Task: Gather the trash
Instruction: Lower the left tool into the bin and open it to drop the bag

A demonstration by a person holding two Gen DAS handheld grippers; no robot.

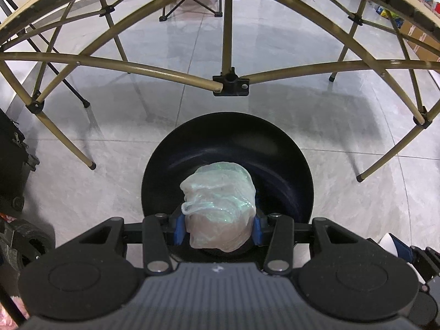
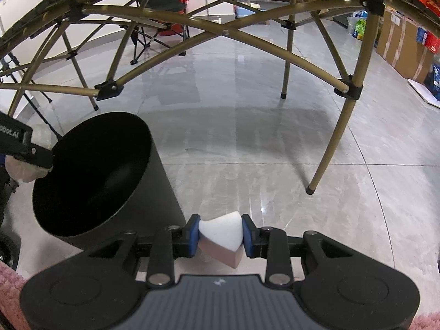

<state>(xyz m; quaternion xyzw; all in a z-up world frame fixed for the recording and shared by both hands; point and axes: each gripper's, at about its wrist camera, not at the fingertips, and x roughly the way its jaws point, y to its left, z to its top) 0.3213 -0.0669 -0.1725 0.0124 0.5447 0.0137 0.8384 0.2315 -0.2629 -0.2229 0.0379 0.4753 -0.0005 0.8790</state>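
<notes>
My left gripper point(image 1: 218, 227) is shut on a crumpled clear plastic bag point(image 1: 220, 203) and holds it right over the open mouth of a black round trash bin point(image 1: 288, 165). My right gripper point(image 2: 220, 235) is shut on a folded white paper cup point(image 2: 222, 236), held above the floor just right of the same bin point(image 2: 154, 181). In the right wrist view the left gripper point(image 2: 27, 151) with its bag shows at the bin's left rim. The right gripper's edge point(image 1: 404, 250) shows at the lower right of the left wrist view.
The bin stands on a grey tiled floor under a folding table with tan crossed legs point(image 1: 228, 35) point(image 2: 338, 126). A black wheeled case point(image 1: 13, 159) stands at the left. A folding chair point(image 2: 162, 11) and cardboard boxes point(image 2: 398, 35) stand farther off.
</notes>
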